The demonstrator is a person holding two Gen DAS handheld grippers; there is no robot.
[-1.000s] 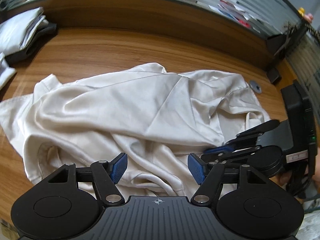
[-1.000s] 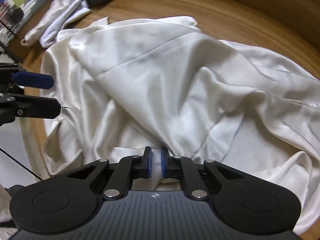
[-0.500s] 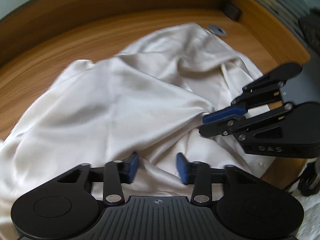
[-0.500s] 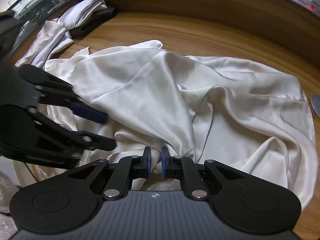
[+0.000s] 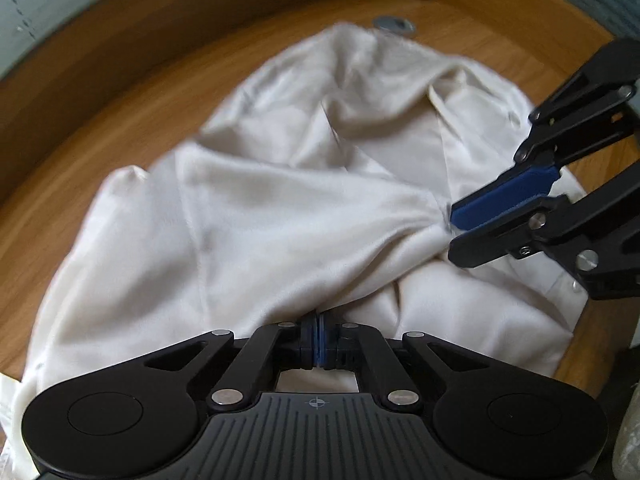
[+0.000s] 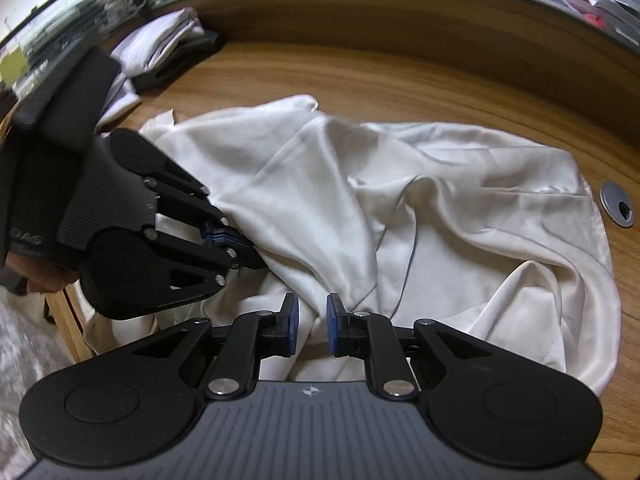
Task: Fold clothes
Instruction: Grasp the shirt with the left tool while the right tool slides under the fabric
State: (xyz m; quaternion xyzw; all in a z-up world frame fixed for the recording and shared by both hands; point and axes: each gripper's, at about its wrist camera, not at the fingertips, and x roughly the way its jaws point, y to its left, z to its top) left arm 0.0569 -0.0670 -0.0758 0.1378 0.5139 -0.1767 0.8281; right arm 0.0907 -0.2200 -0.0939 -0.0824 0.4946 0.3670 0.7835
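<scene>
A cream satin garment point(image 5: 280, 220) lies crumpled across the wooden table point(image 5: 120, 120). My left gripper point(image 5: 319, 338) is shut on a fold at its near edge, and the cloth runs taut from the pads. The right wrist view shows the same garment point(image 6: 440, 220) with my left gripper point(image 6: 224, 236) pinching it at the left. My right gripper point(image 6: 312, 320) has a bunched ridge of the cloth between its blue pads; its jaws are opening a little, with the fabric still gathered to them. In the left wrist view my right gripper point(image 5: 452, 234) enters from the right, cloth drawn to its tip.
A stack of folded white and dark clothes point(image 6: 168, 48) sits at the far left of the table point(image 6: 400, 80). A grey cable grommet point(image 6: 618, 204) is set in the top just past the garment's right edge. The table's near edge drops off at lower left.
My left gripper came down onto the garment, rolled, and closed from wide open to shut on a fold. My right gripper's pads stand slightly wider apart, still with cloth between them.
</scene>
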